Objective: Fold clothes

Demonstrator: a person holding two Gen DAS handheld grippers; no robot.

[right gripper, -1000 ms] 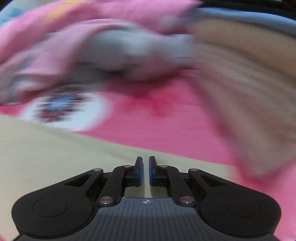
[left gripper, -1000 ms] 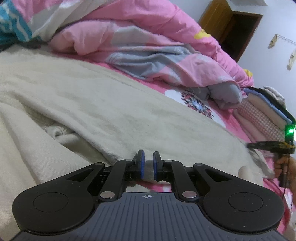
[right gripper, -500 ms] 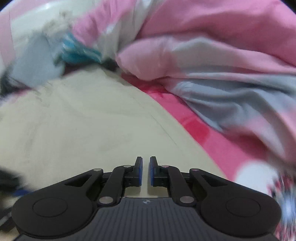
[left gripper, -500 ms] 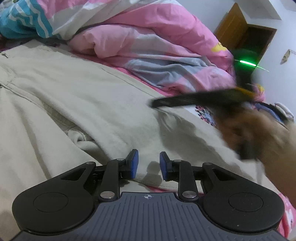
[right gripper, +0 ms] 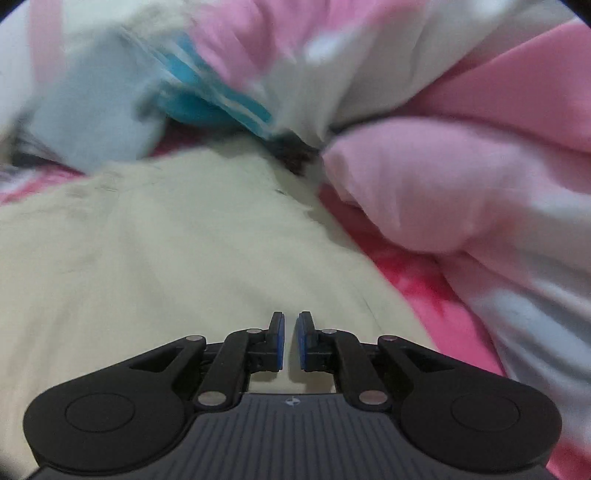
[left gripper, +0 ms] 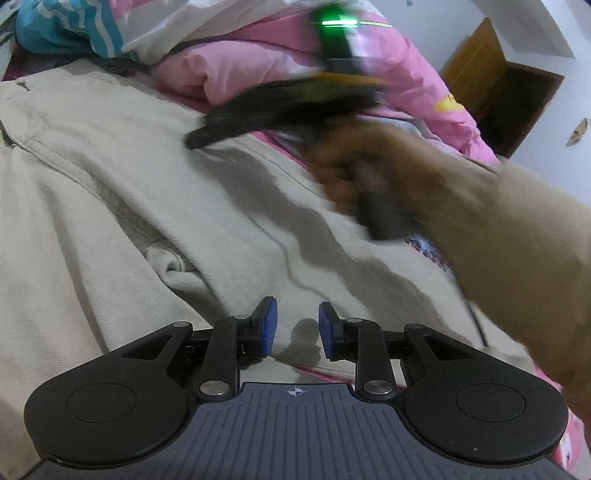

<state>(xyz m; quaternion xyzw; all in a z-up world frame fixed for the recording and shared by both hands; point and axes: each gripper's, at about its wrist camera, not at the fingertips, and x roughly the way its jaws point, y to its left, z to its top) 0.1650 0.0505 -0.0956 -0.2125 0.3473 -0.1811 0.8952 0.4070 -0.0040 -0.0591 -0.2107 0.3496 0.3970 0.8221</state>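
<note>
A large cream garment (left gripper: 166, 184) lies spread over the bed with a rolled fold near its middle. My left gripper (left gripper: 295, 325) hovers at its near hem, jaws apart, pads not pressing the cloth. In the left wrist view my right gripper (left gripper: 194, 140) is a blurred black shape low over the garment, held by a hand (left gripper: 369, 173) in a tan sleeve (left gripper: 517, 229). In the right wrist view the right gripper (right gripper: 291, 332) is shut with nothing in it, above the cream garment (right gripper: 166, 258) and pointing at its far edge.
A bunched pink and grey duvet (left gripper: 258, 62) borders the garment's far side, with a teal striped cloth (left gripper: 62, 26) at the far left. Pink bed sheet (right gripper: 424, 280) shows on the right. A wooden cabinet (left gripper: 498, 85) stands by the wall.
The left jaws went from shut to open at the hem. The right gripper swept from the folded pile at the far right across to the left, over the cream garment.
</note>
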